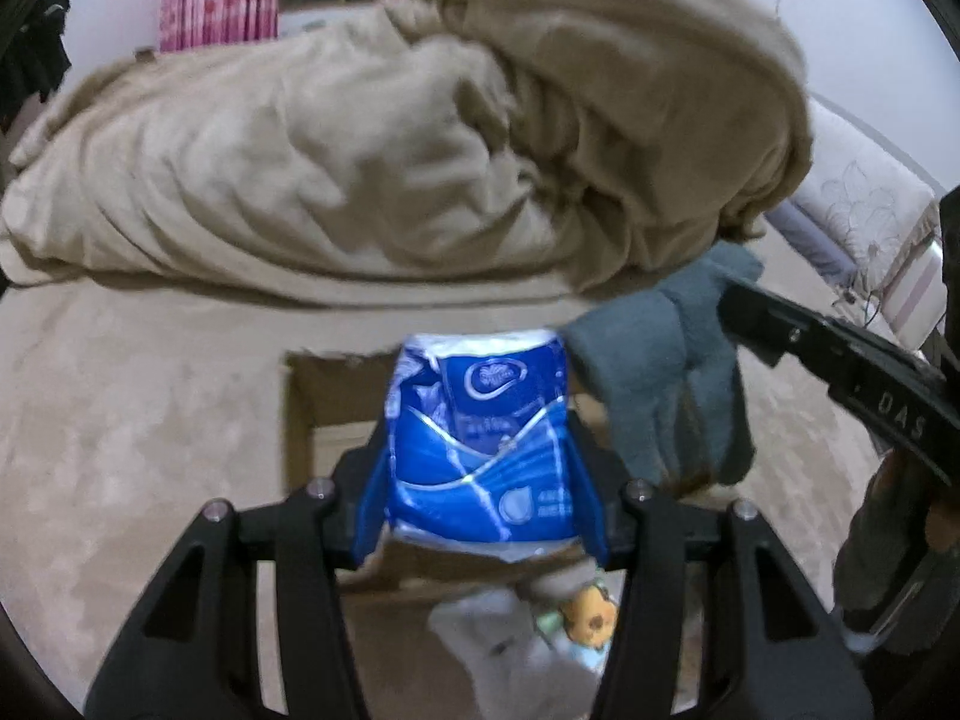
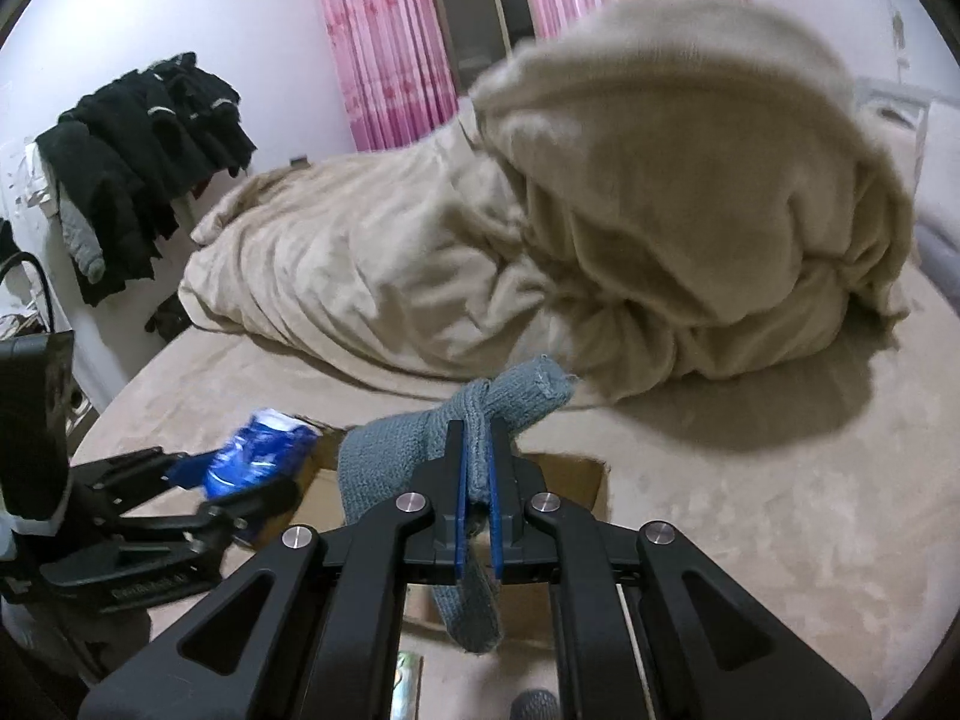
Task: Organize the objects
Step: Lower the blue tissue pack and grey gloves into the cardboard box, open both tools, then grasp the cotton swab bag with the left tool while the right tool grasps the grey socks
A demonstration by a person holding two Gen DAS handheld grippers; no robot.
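My left gripper (image 1: pixel 480 450) is shut on a blue and white tissue pack (image 1: pixel 480 426) and holds it above an open cardboard box (image 1: pixel 324 396) on the bed. The pack also shows at the left of the right wrist view (image 2: pixel 258 456). My right gripper (image 2: pixel 477 450) is shut on a grey-blue knitted garment (image 2: pixel 480 414) that hangs over the box (image 2: pixel 576 474). In the left wrist view the garment (image 1: pixel 660 384) hangs to the right of the pack, held by the right gripper (image 1: pixel 738 306). The left gripper (image 2: pixel 240 480) is at the lower left of the right wrist view.
A bunched beige blanket (image 1: pixel 420 138) fills the far half of the beige bed (image 1: pixel 120 420). A small toy (image 1: pixel 591 615) and clear plastic lie in the box below the pack. Dark clothes (image 2: pixel 144 138) hang on a rack at the left wall. Pink curtains (image 2: pixel 390 30) are behind.
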